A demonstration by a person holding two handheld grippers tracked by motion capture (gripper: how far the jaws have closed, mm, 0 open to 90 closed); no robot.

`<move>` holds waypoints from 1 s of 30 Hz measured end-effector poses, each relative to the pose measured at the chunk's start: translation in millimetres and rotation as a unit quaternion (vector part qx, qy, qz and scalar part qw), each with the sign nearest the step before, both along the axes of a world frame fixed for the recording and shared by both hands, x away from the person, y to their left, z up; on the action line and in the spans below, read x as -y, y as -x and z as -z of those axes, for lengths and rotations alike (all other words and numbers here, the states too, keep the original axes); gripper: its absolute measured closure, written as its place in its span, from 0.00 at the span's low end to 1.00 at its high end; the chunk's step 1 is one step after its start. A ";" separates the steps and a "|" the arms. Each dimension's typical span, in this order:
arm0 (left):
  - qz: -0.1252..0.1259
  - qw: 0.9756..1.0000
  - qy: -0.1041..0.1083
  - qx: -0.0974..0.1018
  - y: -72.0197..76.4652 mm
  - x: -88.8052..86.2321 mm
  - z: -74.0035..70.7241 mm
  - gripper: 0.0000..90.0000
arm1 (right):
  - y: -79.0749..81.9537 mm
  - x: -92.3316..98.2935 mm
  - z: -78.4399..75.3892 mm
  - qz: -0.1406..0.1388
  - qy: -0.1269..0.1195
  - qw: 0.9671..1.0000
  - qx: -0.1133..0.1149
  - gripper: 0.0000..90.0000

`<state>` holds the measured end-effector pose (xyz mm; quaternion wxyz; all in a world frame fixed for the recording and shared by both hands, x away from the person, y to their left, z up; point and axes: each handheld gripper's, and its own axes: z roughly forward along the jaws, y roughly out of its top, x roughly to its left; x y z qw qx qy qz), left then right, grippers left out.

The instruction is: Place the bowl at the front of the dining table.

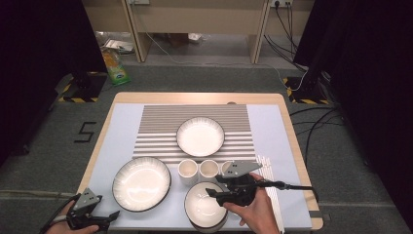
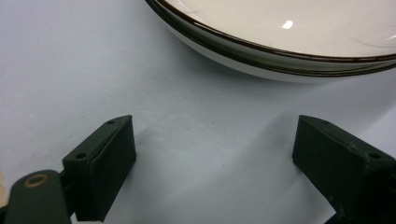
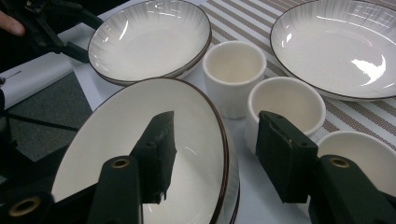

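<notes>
Plates are sitting in a short stack (image 1: 204,207) at the near edge of the counter (image 1: 292,131), and the right hand-held gripper (image 1: 212,193) is straddling the rim of the top one: in the right gripper view one black jaw is hanging over the glossy white inside of that plate (image 3: 112,135) and the other is standing outside the rim, beside a cup (image 3: 286,103). Its jaws are half spread and are not pressing on the rim. The plates are round, glazed white and edged with a thin dark line. Three small cream cups (image 1: 208,169) are lining up just beyond the stack, plain, matt and cylindrical. A shallow ribbed bowl (image 1: 141,183) is lying to the left, and another bowl (image 1: 200,136) is resting farther off on a striped mat (image 1: 156,131). The left hand-held gripper (image 1: 115,215) is resting low at the near left with its jaws wide apart and nothing between them, the ribbed bowl's dark rim (image 2: 261,51) just ahead of them on a smooth pale blue sheet (image 2: 70,60).
</notes>
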<state>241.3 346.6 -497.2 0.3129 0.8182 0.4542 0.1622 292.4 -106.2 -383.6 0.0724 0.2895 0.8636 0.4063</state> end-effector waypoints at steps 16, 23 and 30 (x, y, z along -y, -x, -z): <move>0.001 1.000 -0.001 0.000 0.0 -0.2 0.0 0.13 | -6.7 -6.2 7.0 -0.019 0.039 0.999 0.001 0.73; 0.001 1.000 -0.001 0.000 0.0 -0.2 0.0 0.13 | -8.3 -8.6 10.2 -0.025 0.052 0.998 -0.002 0.79; 0.001 1.000 -0.001 0.000 0.0 -0.2 0.0 0.13 | -9.6 -9.3 11.6 -0.034 0.065 0.997 0.004 0.86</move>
